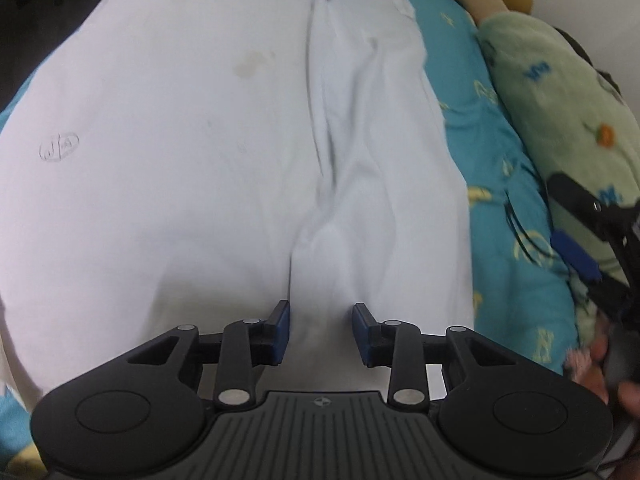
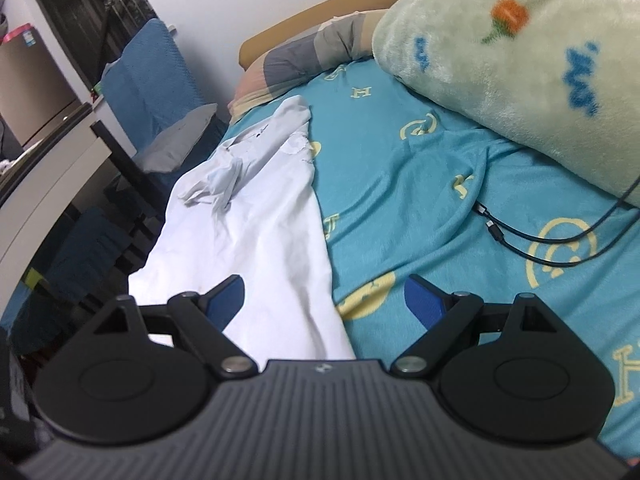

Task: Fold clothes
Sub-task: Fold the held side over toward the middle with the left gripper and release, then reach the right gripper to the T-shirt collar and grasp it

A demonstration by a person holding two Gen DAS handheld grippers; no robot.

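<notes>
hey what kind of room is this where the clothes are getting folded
Most likely a bedroom. The white garment lies on a bed with a turquoise patterned sheet, a pillow sits by the headboard, and a green fleece blanket is bunched alongside.

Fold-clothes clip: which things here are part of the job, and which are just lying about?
Job: white garment, left gripper, right gripper, both open.

Lying about: green fleece blanket, black cables, striped pillow, all on the blue bedsheet.

Your white shirt (image 1: 200,160) runs past the left view's edges; its small chest logo (image 1: 59,147) is unreadable.
</notes>
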